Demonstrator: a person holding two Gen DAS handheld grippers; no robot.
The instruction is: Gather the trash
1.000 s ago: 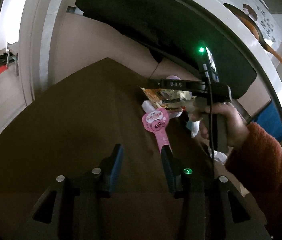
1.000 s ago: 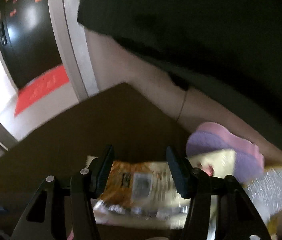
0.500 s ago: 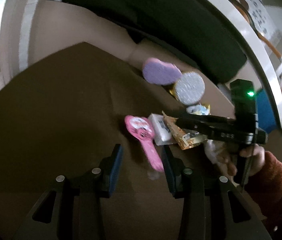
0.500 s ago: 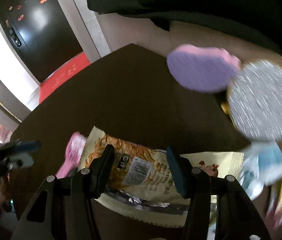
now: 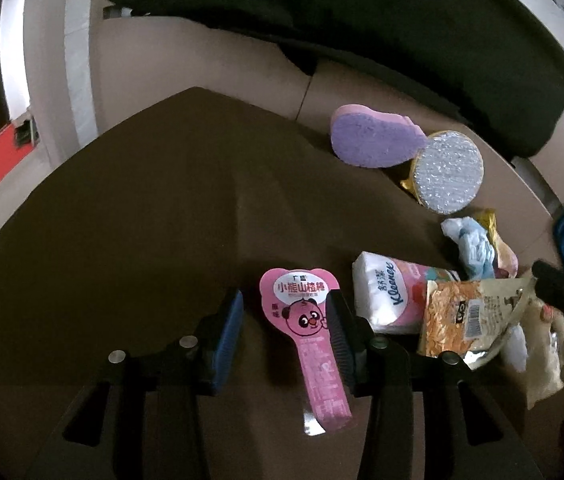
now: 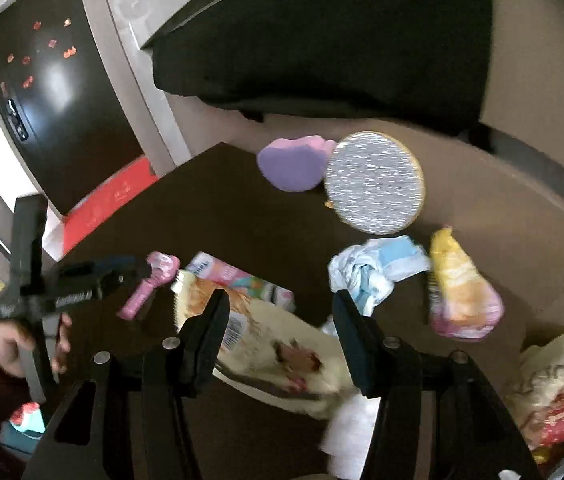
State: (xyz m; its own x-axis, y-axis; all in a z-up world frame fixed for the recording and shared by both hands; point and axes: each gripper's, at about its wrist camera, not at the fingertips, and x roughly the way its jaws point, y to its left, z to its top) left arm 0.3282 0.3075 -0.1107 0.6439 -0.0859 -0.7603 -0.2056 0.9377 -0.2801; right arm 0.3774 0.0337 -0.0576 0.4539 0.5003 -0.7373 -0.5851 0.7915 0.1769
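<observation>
Trash is lying in a cluster on the brown counter (image 5: 122, 220) as both open tongs are closing in, the left tongs (image 5: 283, 316) now straddling the pink wrapper (image 5: 305, 320), the right tongs (image 6: 280, 320) hovering over the snack bag (image 6: 266, 340), so pickups seem imminent.

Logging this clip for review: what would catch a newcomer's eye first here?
A pink bear-printed wrapper lies on the brown table between the open left tongs. Just right of it sit a Kleenex tissue pack and an orange snack bag, framed by the open right tongs. Farther back, a purple sponge touches a glittery silver disc.
</observation>
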